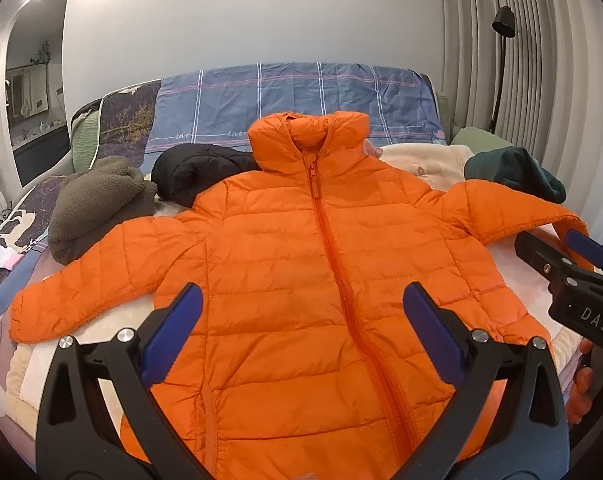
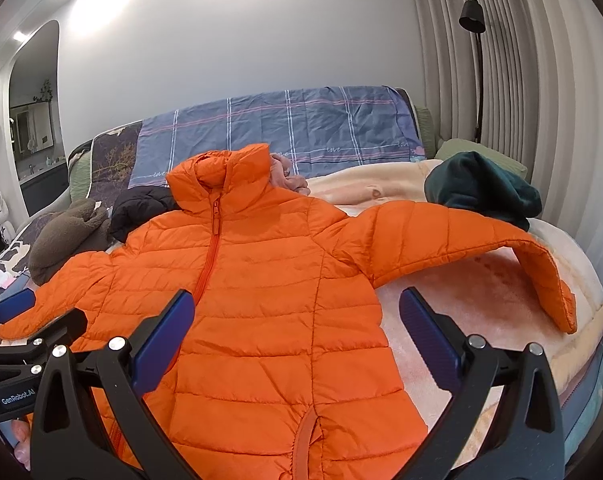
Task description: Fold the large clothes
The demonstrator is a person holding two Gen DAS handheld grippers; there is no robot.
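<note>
Your orange puffer jacket [image 1: 301, 264] lies front up, zipped, across the middle of the bed [image 2: 501, 304], collar toward the headboard, both sleeves spread toward the side edges. Your left tool [image 1: 301, 320] and right tool [image 2: 297, 328] both hang released above its hem, gripping nothing. A brown fleece [image 1: 97, 208] sits near the bed's left edge.

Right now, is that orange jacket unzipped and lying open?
No. The orange jacket lies spread flat on the bed, front up, with its zipper closed all the way to the collar.
</note>
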